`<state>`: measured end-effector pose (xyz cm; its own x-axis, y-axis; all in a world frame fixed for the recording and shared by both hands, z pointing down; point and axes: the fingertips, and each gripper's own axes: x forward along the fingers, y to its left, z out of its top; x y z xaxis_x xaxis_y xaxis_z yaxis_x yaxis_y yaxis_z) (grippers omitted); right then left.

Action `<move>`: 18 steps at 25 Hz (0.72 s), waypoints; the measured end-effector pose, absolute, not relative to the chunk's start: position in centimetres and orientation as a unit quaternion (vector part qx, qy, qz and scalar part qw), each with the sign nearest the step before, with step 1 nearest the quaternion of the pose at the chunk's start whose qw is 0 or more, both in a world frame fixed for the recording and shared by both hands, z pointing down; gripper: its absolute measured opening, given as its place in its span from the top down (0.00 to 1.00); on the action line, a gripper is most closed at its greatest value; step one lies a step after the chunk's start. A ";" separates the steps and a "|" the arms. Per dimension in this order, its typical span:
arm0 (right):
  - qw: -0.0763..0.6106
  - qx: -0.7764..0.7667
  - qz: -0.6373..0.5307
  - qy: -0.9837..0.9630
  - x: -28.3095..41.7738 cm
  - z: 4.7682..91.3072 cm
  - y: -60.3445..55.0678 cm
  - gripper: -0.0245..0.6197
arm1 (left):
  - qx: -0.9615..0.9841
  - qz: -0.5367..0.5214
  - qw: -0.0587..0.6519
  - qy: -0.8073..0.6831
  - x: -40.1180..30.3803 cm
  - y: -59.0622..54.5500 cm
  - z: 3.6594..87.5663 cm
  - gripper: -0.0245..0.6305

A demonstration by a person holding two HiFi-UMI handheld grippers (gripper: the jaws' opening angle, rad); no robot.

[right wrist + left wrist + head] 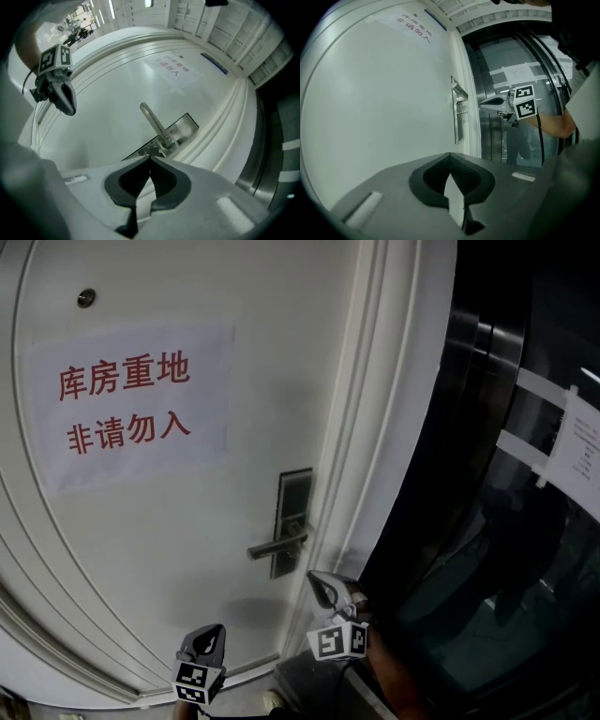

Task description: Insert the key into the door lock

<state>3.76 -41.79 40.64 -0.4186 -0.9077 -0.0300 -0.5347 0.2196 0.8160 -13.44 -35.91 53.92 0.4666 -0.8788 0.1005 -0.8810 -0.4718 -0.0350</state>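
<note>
Head view shows the white door (169, 549) with a paper notice (127, 404) in red characters and, at its right edge, the door lock (294, 493), a tall metal plate with a lever handle (277, 546) pointing left. The right hand-held gripper (322, 585) hangs just below and beside the foot of that plate, close but apparently not touching. The left hand-held gripper (208, 641) waits lower and further left, well clear of the lock. In the right gripper view the jaws meet at their tips, aimed at the plate under the handle. A tiny metallic glint (146, 155) sits right at those tips. It may be the key or the keyhole itself, and it is too small to settle which. In the left gripper view the jaws are likewise closed tip to tip with only bare door showing through the gap behind them. Judging by this, the approach is nearly made, but insertion is not yet shown. Final alignment and the push into the cylinder seem to remain. No view shows the key's blade clearly, and the keyhole cannot be made out in the head view.
</note>
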 end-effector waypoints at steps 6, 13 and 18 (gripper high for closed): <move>0.134 0.534 -0.330 -0.767 6.1 38.6 -39.8 0.96 | 0.863 0.046 -0.003 -0.503 -12.3 -35.0 52.5 0.96; 0.039 0.561 -0.193 -0.804 8.7 40.7 -37.3 0.96 | 0.869 0.038 -0.006 -0.494 -11.7 -33.8 51.6 0.96; 0.016 0.580 -0.144 -0.802 9.3 43.2 -34.6 0.96 | 0.871 0.044 -0.005 -0.490 -11.3 -33.1 52.2 0.96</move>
